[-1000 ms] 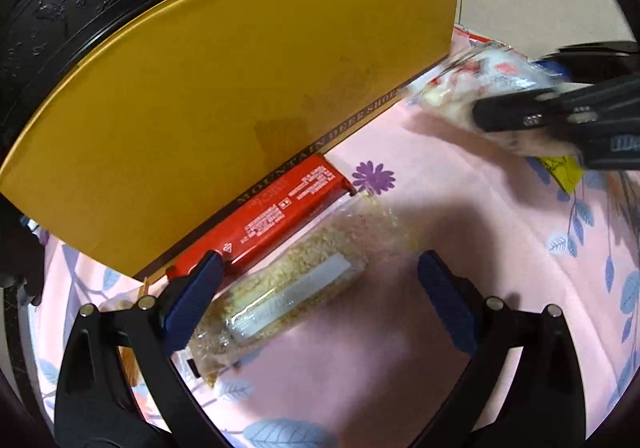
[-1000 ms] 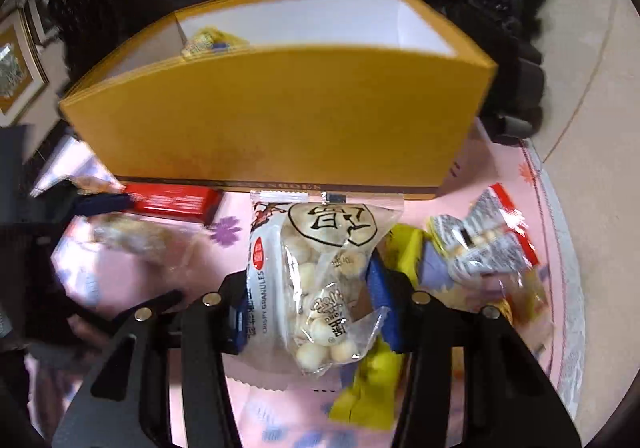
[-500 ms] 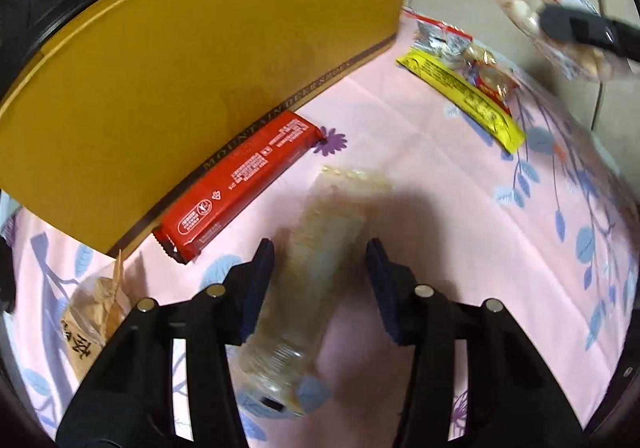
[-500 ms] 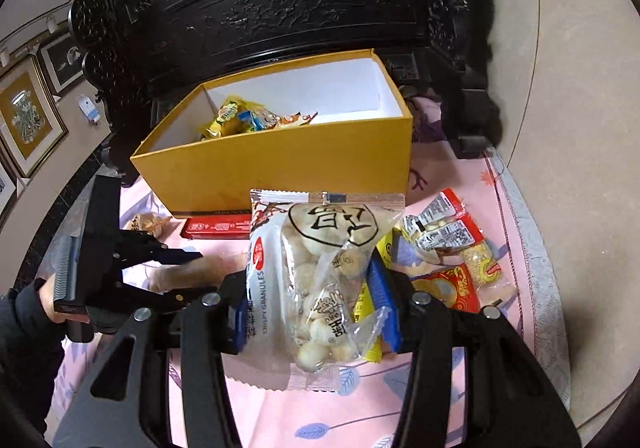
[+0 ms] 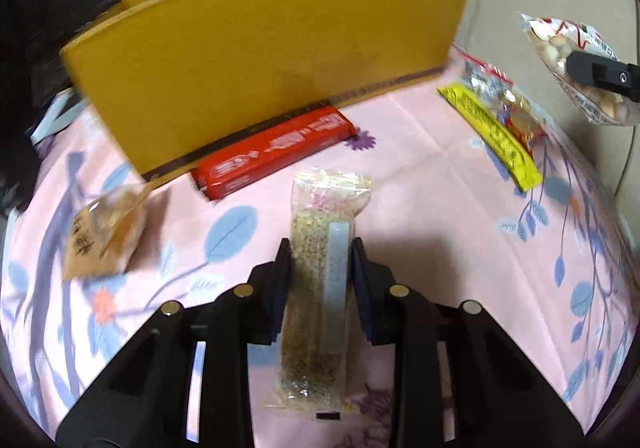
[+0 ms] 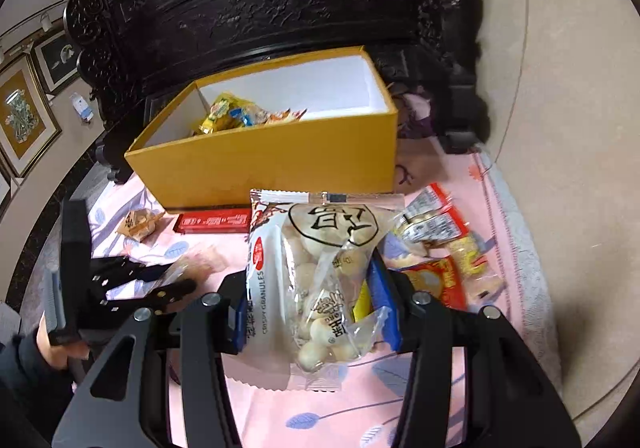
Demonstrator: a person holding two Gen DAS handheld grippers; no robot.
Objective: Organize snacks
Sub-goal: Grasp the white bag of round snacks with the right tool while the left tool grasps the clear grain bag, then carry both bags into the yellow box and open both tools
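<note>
Now: clear grain bar [image 5: 318,280] | lengthwise between left gripper [image 5: 320,260] pads | jaws just closed on it

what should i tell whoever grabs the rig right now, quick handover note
Left gripper: jaws have just been closing, now shut on the clear grain bar.
Right gripper: shut on the bag of white balls, held in front of the yellow box.
Done: a few snacks already in the box.
Left: box both held packs, then the red bar, tan packet, yellow packet and red-edged packs on the pink cloth.
</note>
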